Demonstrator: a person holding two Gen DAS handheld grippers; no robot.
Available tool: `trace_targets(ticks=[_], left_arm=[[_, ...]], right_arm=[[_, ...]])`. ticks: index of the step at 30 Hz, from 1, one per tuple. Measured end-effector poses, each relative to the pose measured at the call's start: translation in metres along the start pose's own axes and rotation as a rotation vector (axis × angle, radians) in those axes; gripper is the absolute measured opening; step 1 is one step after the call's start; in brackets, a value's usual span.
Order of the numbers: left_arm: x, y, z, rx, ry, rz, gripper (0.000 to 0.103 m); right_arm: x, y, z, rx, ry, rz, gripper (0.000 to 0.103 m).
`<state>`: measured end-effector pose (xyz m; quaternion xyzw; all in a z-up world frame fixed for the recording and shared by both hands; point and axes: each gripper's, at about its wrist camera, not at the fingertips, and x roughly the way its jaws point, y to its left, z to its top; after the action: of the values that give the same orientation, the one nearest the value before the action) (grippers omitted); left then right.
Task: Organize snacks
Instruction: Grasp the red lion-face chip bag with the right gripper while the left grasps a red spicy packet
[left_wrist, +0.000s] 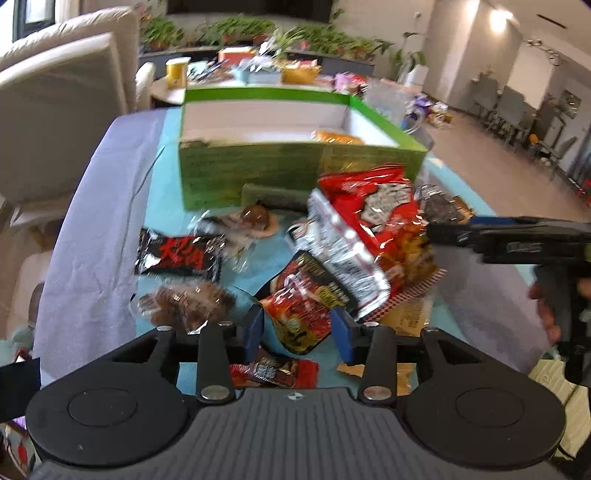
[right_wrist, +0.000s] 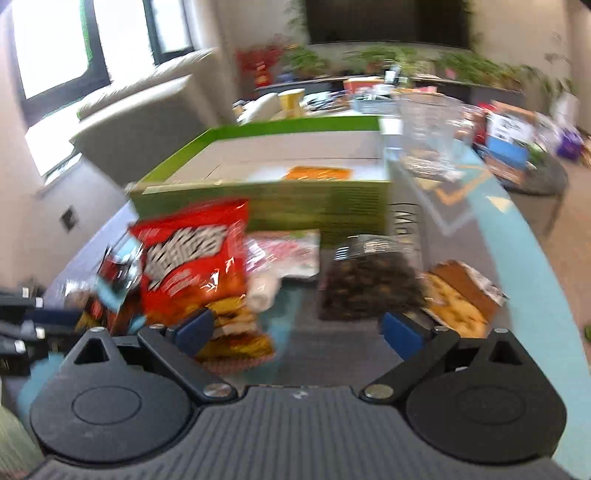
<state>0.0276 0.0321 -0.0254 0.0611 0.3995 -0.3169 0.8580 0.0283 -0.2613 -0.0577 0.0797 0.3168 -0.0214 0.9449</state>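
Observation:
A green box (left_wrist: 258, 170) with a white inside stands at the table's far side; an orange packet (left_wrist: 338, 137) lies in it, also in the right wrist view (right_wrist: 319, 172). Loose snack packets lie in front of it. My left gripper (left_wrist: 298, 328) is open above a red-and-black packet (left_wrist: 303, 306), next to a large red chip bag (left_wrist: 373, 218). My right gripper (right_wrist: 298, 328) is open and empty; the red chip bag (right_wrist: 192, 266) is by its left finger, and a dark snack pack (right_wrist: 369, 284) lies ahead. The right gripper also shows at the right of the left wrist view (left_wrist: 517, 240).
A black packet (left_wrist: 181, 256), a brown snack bag (left_wrist: 188, 306) and a small red bar (left_wrist: 273, 373) lie on the teal cloth (left_wrist: 162, 177). A yellow-brown packet (right_wrist: 458, 299) lies right. Beige sofa (left_wrist: 66, 99) at left. A cluttered round table (left_wrist: 173, 94) and plants stand behind.

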Motion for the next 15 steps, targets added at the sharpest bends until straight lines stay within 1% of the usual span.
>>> trace_targets(ticks=[3,4,5,6,7,8,10,11,14,15], left_arm=[[0.01,0.009,-0.001,-0.063,0.052,0.01,0.037],[0.011,0.012,-0.001,-0.085,0.059,0.006,0.036],[0.011,0.015,-0.001,-0.108,0.045,-0.001,0.035],[0.012,0.018,-0.001,-0.127,0.047,0.001,0.021],[0.013,0.02,0.0,-0.144,0.048,0.004,0.01],[0.015,0.024,0.0,-0.172,0.052,-0.008,0.005],[0.014,0.028,-0.001,-0.212,0.041,-0.023,0.002],[0.011,0.028,-0.001,-0.212,0.022,-0.018,0.0],[0.0,0.022,-0.001,-0.171,-0.042,0.023,0.0],[-0.004,0.022,0.0,-0.168,-0.058,0.016,0.0]], right_arm=[[-0.008,0.012,-0.002,-0.057,-0.041,0.067,0.065],[-0.008,0.019,-0.003,-0.089,-0.049,0.084,0.065],[-0.008,0.029,-0.005,-0.131,-0.053,0.093,0.065],[-0.006,0.037,-0.006,-0.167,-0.052,0.094,0.066],[-0.004,0.046,-0.008,-0.204,-0.046,0.089,0.065],[0.0,0.054,-0.01,-0.227,-0.038,0.083,0.066],[0.008,0.062,-0.013,-0.232,-0.014,0.077,0.065],[0.012,0.064,-0.012,-0.221,-0.001,0.076,0.066],[0.019,0.071,-0.012,-0.186,0.016,0.066,0.066],[0.021,0.073,-0.01,-0.186,0.012,0.057,0.066]])
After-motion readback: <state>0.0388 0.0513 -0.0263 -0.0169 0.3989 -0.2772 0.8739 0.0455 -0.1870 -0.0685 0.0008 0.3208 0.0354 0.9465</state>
